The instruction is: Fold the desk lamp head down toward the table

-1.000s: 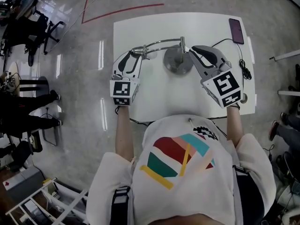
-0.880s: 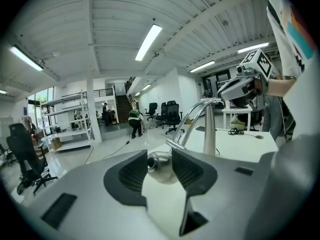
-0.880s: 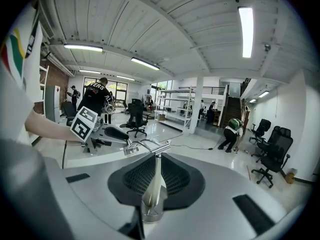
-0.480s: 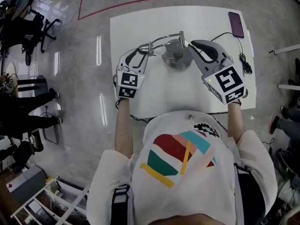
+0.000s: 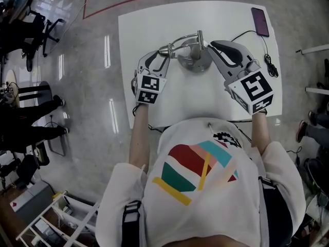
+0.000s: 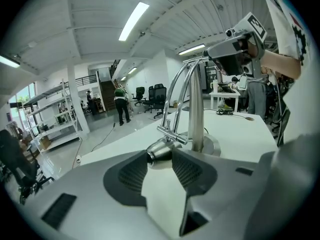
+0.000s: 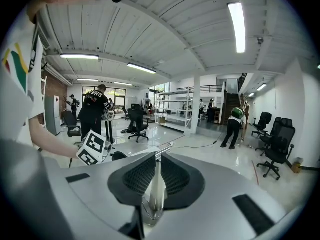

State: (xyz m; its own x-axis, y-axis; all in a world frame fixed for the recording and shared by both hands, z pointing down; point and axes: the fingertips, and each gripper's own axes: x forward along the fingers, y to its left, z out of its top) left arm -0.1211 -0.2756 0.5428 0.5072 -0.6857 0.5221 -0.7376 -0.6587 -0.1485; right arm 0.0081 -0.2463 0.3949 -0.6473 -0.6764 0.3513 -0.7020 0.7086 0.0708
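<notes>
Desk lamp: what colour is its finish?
Shiny silver chrome; the desk lamp shows best in the left gripper view.

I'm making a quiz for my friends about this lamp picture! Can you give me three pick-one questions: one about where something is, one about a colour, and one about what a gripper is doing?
1. Where does the phone lie on the table?
A. near left corner
B. far right corner
C. right in the middle

2. What colour is the table top?
A. black
B. red
C. white

3. What is the right gripper doing?
A. it is shut on the lamp post
B. it is wide open with nothing in it
C. it is holding the phone

Answers:
1. B, since the head view shows the dark phone at the far right corner with a cable running from it.
2. C, since the bare top is plain white in every view.
3. A, since the right gripper view shows both pads pressed on the thin shiny post.
</notes>
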